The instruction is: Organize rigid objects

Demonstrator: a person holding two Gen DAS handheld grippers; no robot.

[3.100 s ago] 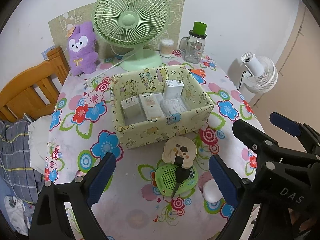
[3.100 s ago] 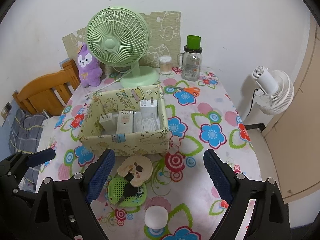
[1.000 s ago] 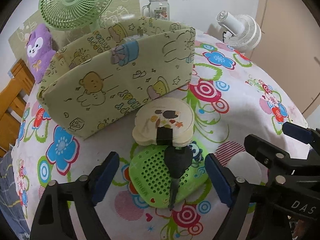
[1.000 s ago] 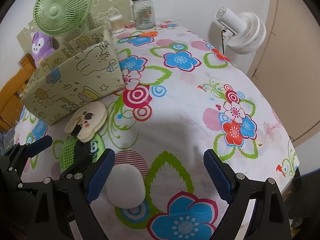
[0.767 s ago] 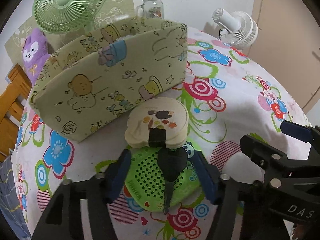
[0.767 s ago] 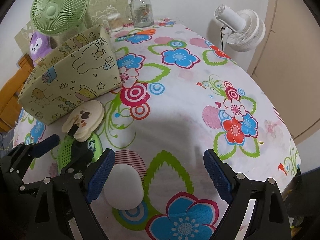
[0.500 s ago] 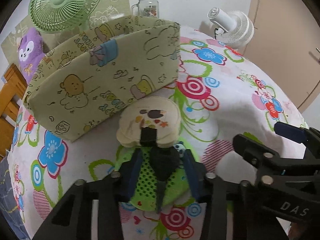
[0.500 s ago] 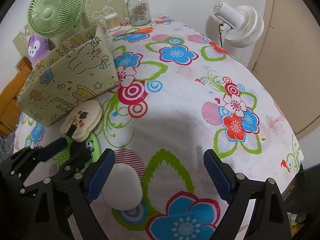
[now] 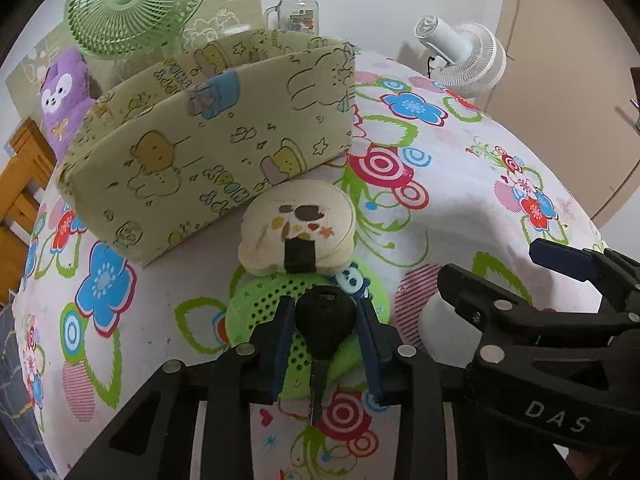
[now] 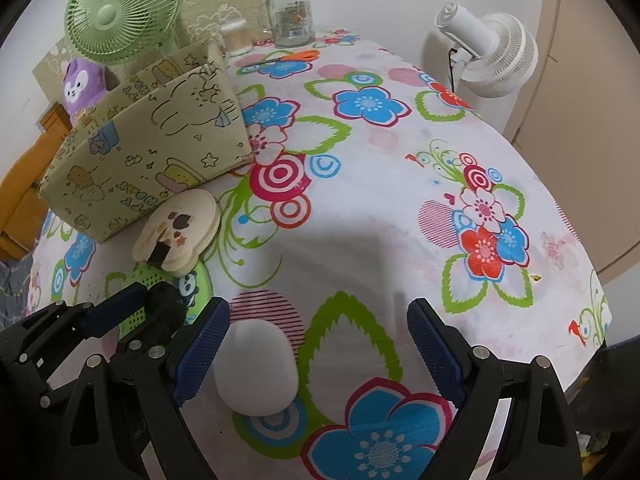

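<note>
A table draped in a flowered cloth [image 10: 360, 208] fills the view, set against a white wall, with a green desk fan [image 9: 136, 4] and a lidded glass jar [image 9: 298, 4] seen far ahead of the grippers. The left gripper [image 9: 326, 332] is pressed shut on a black key head [image 9: 325, 320], its blue pads [image 9: 280, 344] seated against both sides after a quick closing of the jaws. The key's blade is seen pointing back toward the gripper body. Directly beneath the clamped key a green perforated pad [image 9: 260, 308] lies on the cloth, and just ahead of the fingertips a cream cartoon-printed case [image 9: 298, 224] is rested partly on that pad. Further ahead, a yellow patterned storage box [image 9: 200, 136] is stood. The right gripper [image 10: 318, 344] is held wide apart, nothing pinched. A white rounded object [image 10: 256, 368] is found between its fingers, close against the left pad [image 10: 202, 352], well clear of the right one.
</note>
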